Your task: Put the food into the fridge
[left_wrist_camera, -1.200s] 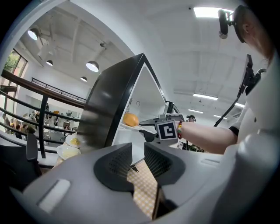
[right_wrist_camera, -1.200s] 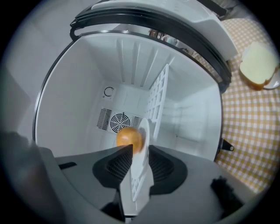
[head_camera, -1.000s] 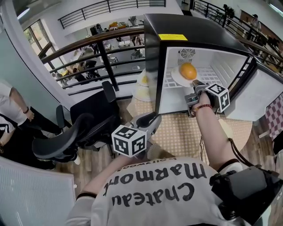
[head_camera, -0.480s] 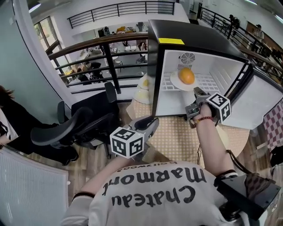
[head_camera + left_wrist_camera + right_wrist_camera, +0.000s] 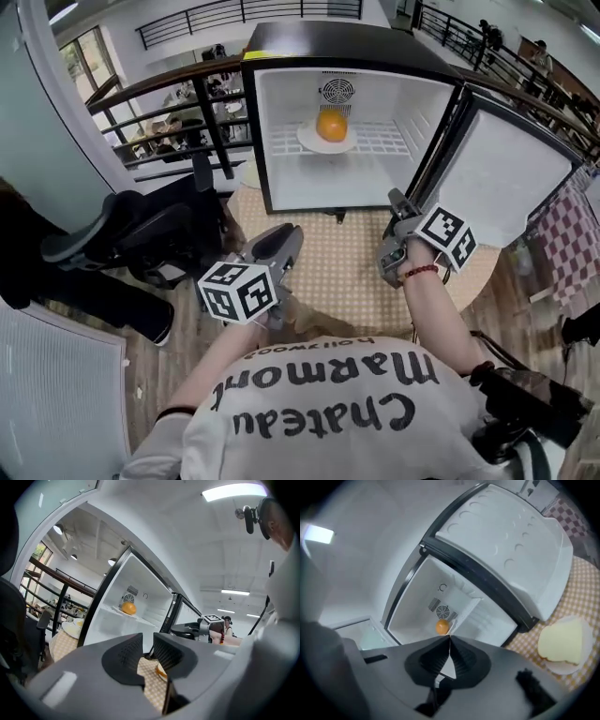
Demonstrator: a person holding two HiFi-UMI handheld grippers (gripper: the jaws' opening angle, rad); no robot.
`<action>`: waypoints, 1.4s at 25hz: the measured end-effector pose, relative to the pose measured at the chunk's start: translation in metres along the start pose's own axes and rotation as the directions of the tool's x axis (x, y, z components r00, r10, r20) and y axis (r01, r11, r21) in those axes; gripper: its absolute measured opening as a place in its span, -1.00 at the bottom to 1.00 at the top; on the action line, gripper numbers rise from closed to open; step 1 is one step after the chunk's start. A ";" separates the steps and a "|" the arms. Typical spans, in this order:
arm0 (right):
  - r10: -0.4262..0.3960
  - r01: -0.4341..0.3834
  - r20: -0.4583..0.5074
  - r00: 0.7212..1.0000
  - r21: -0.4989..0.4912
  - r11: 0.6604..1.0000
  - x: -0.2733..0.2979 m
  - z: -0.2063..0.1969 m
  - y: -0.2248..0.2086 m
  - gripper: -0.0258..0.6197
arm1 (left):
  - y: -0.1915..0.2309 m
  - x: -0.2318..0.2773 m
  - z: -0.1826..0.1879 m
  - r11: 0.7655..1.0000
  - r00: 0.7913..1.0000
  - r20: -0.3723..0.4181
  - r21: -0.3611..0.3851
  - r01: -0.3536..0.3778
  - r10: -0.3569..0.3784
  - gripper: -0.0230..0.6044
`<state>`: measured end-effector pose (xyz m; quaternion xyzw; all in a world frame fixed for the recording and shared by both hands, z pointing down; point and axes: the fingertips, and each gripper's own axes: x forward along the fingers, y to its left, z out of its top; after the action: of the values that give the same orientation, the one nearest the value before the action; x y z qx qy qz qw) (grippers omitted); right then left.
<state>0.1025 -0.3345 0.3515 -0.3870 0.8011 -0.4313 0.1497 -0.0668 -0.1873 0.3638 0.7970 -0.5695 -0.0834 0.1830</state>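
An orange [image 5: 331,124] lies on a white plate [image 5: 309,141] on the wire shelf of the open white fridge [image 5: 281,187]; it also shows as the orange [image 5: 128,608] and the orange [image 5: 442,626] in the gripper views. My right gripper [image 5: 396,201] hangs in front of the fridge's lower right corner, apart from it. Its jaws have just been closing and now meet at the right gripper [image 5: 449,637] tip, nothing between them. My left gripper [image 5: 287,240] hovers over the checkered table [image 5: 347,277]; the left gripper [image 5: 148,641] shows a narrow empty gap.
The fridge door [image 5: 506,178] stands swung open at the right. A pale yellow food piece [image 5: 561,641] sits on a plate on the table by the door. A black office chair [image 5: 122,234] and a railing [image 5: 169,94] are to the left.
My right gripper has pulled back out of the fridge from the plate with the orange and its jaws have closed. The left gripper also drew back. The orange stays on the shelf.
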 end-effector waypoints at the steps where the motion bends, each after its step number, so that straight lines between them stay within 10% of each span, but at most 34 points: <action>1: 0.006 -0.006 -0.012 1.000 -0.033 0.999 -0.013 0.001 -0.003 -0.87 | -0.010 -0.001 -0.006 1.000 1.000 0.010 -0.009 -0.010 0.010 -0.69; 14: 0.095 -0.137 -0.162 0.982 -0.269 0.953 -0.137 -0.005 -0.019 -0.87 | -0.124 -0.043 -0.061 0.992 0.990 0.072 -0.012 -0.123 0.124 -0.70; 35: 0.096 -0.179 -0.212 0.972 -0.416 0.892 -0.187 -0.003 -0.019 -0.87 | -0.182 -0.049 -0.077 0.997 0.997 -0.039 0.040 -0.059 0.061 -0.70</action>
<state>0.2330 -0.1993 0.3511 -0.3105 0.9126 -0.2656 0.0150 0.1031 -0.0747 0.3604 0.7845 -0.5909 -0.0508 0.1812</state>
